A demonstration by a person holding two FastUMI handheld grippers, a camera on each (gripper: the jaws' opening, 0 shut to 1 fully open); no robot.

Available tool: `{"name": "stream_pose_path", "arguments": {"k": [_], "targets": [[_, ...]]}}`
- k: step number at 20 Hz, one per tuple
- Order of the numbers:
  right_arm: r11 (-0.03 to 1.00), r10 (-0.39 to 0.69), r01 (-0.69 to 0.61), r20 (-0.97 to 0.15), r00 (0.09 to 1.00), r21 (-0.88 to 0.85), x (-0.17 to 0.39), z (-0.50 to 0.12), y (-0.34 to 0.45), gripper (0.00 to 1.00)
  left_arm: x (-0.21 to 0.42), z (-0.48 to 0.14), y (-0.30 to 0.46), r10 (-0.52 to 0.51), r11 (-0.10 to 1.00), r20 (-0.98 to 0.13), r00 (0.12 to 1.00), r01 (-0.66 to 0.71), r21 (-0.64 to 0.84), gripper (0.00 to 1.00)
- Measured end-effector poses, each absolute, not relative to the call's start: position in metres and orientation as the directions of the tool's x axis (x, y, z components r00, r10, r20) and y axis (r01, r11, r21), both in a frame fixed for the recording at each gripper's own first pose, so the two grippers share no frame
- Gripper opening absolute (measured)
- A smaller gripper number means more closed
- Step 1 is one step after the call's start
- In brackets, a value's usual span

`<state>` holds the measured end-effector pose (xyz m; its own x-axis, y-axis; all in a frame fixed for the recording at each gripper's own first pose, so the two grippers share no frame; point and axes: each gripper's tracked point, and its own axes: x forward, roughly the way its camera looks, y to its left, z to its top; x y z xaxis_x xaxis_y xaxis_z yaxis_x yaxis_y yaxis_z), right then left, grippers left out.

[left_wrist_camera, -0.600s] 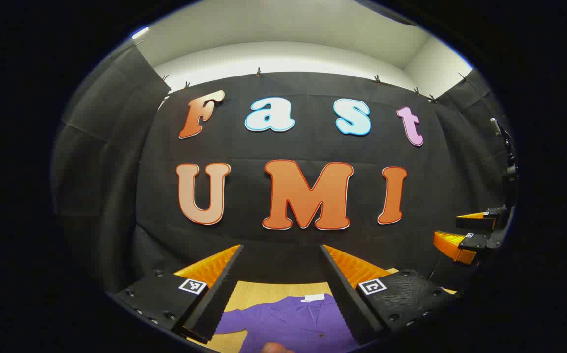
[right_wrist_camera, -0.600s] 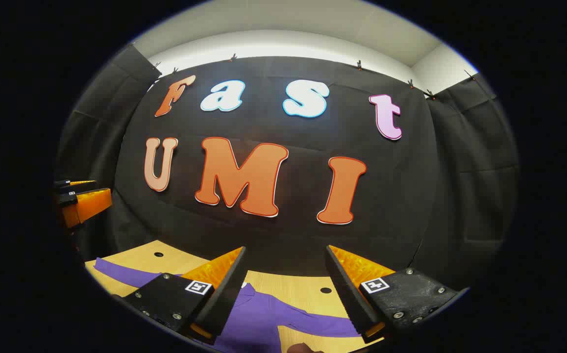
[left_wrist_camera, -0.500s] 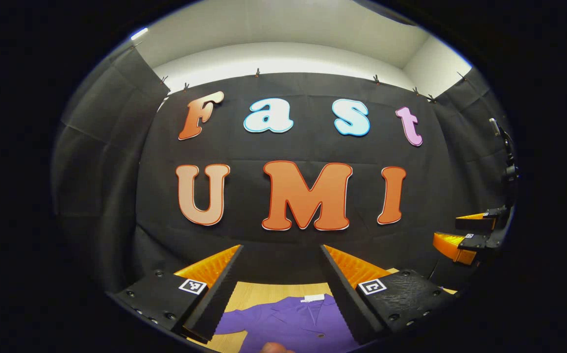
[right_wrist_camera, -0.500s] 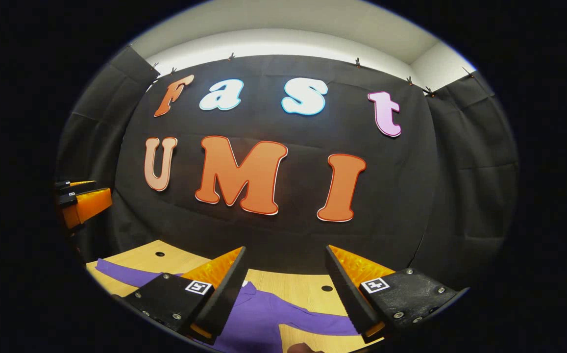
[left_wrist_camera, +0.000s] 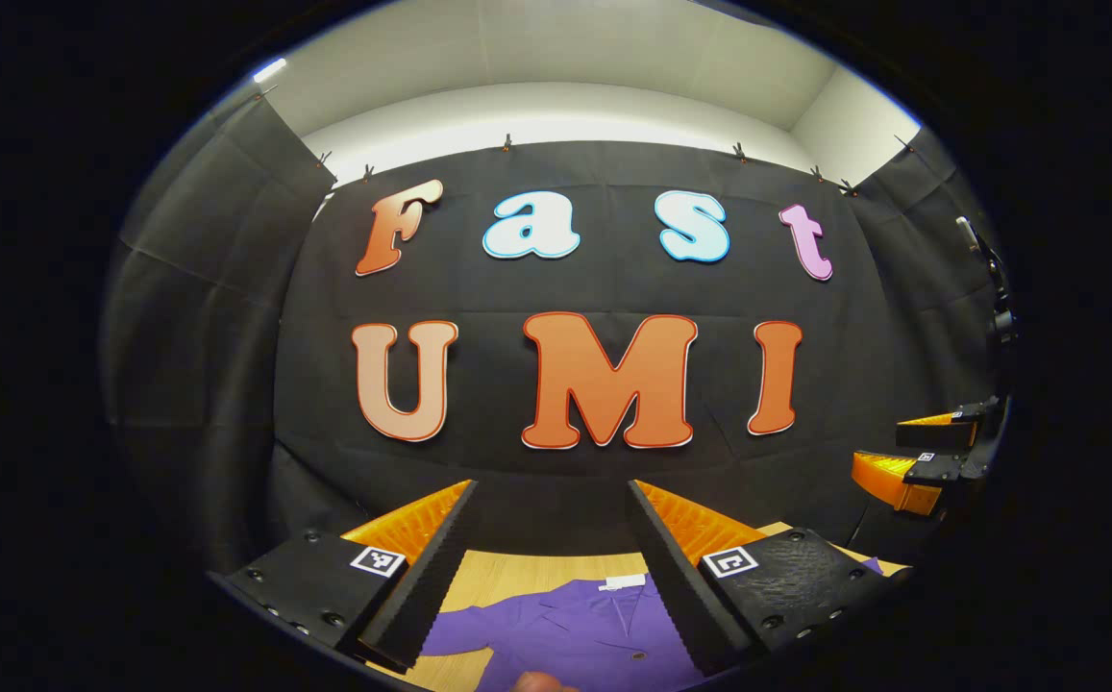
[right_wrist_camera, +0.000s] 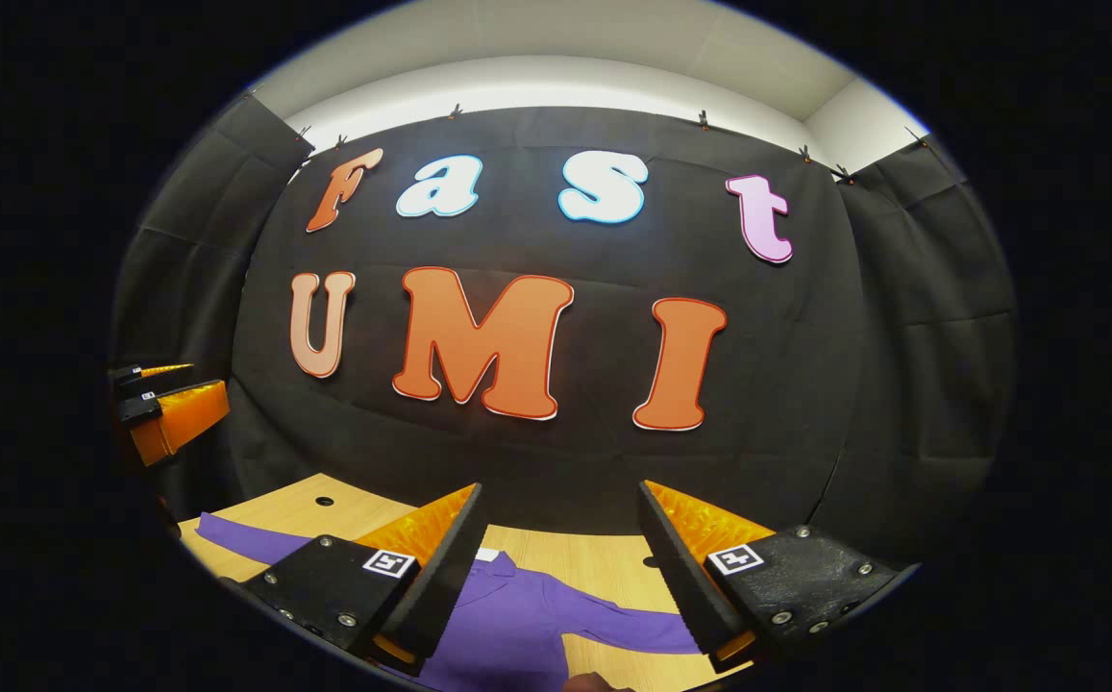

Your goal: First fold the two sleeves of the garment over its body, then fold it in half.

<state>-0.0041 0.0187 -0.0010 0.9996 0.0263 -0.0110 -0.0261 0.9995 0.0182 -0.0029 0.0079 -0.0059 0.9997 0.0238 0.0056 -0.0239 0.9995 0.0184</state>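
While its neck tag (left_wrist_camera: 624, 582) reads blank, purple garment (left_wrist_camera: 575, 634) lies flat.

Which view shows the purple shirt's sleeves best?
Right gripper view: the purple shirt lies flat on the wooden table with one sleeve stretched left and the other sleeve right. Left gripper view shows mainly the collar and buttoned front, with just the start of one sleeve.

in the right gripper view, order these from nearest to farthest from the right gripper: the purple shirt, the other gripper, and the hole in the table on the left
1. purple shirt, on the table just below the right gripper.
2. hole, farther left in the table.
3. left gripper, raised at the far left edge.
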Motion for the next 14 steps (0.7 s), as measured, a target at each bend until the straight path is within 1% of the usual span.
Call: {"name": "stream_pose_path", "arguments": {"k": [4, 8, 9, 10, 14], "targets": [[0.999, 0.037, -0.037, -0.002, 0.999, 0.021, -0.004, 0.002, 0.026, 0.95, 0.000, -0.014, 0.008, 0.024, 0.999, -0.008, 1.000, -0.024, 0.024, 0.96], [1.000, 0.017, -0.016, -0.016, 1.000, 0.014, -0.002, -0.006, 0.017, 0.95, 0.001, -0.016, 0.005, 0.016, 0.999, -0.015, 1.000, -0.015, 0.034, 0.97], [1.000, 0.009, -0.008, -0.025, 1.000, 0.012, -0.002, -0.010, 0.013, 0.90, 0.002, -0.015, 0.003, 0.014, 0.999, -0.015, 1.000, -0.014, 0.036, 0.96], [1.000, -0.006, 0.007, -0.037, 0.999, 0.006, 0.000, -0.016, 0.006, 0.95, 0.001, -0.015, 0.003, 0.012, 0.999, -0.013, 1.000, -0.011, 0.037, 0.96], [0.996, -0.083, 0.082, -0.118, 0.989, -0.018, 0.002, -0.049, -0.023, 0.95, -0.001, -0.011, 0.002, 0.021, 0.998, 0.000, 1.000, -0.020, 0.056, 0.95]]}}
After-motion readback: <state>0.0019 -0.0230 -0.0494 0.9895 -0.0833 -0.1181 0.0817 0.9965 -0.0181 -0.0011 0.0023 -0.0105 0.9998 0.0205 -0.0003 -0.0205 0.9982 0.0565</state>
